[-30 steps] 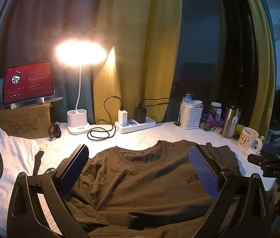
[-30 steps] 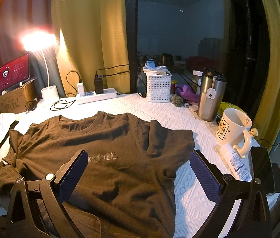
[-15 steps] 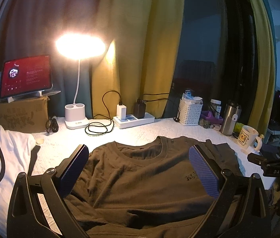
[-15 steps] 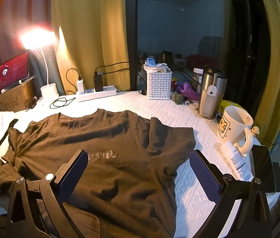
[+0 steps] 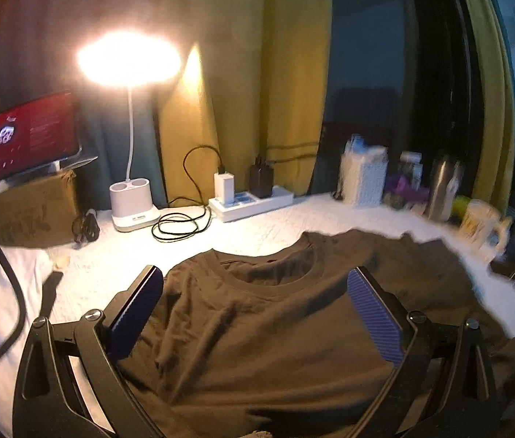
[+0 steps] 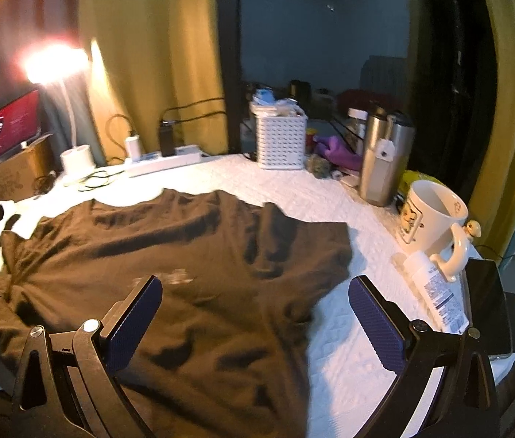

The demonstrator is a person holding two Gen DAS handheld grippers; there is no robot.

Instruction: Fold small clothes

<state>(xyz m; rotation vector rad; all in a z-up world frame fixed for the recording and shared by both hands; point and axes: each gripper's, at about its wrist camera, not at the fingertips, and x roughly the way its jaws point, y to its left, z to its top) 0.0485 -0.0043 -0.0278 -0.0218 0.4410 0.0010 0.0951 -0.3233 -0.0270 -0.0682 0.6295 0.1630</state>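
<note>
A dark brown T-shirt (image 5: 275, 328) lies spread face up on the white textured table cover (image 5: 257, 230), collar toward the back. My left gripper (image 5: 255, 306) is open and empty, hovering over the shirt's chest just below the collar. In the right wrist view the same shirt (image 6: 184, 273) fills the left and middle, with its right sleeve near the centre. My right gripper (image 6: 255, 310) is open and empty, above the shirt's right side and the bare cover beside it.
At the back stand a lit desk lamp (image 5: 130, 62), a tablet on a cardboard box (image 5: 27, 138), a power strip (image 5: 250, 204) with cables, and a white basket (image 6: 281, 138). On the right are a steel tumbler (image 6: 385, 160), a mug (image 6: 432, 226), a tube (image 6: 436, 292) and a phone (image 6: 487, 299).
Both views are blurred by motion now. The left gripper has shifted left and forward over the shirt, toward the collar. The right gripper has moved slightly. Both stay open.
</note>
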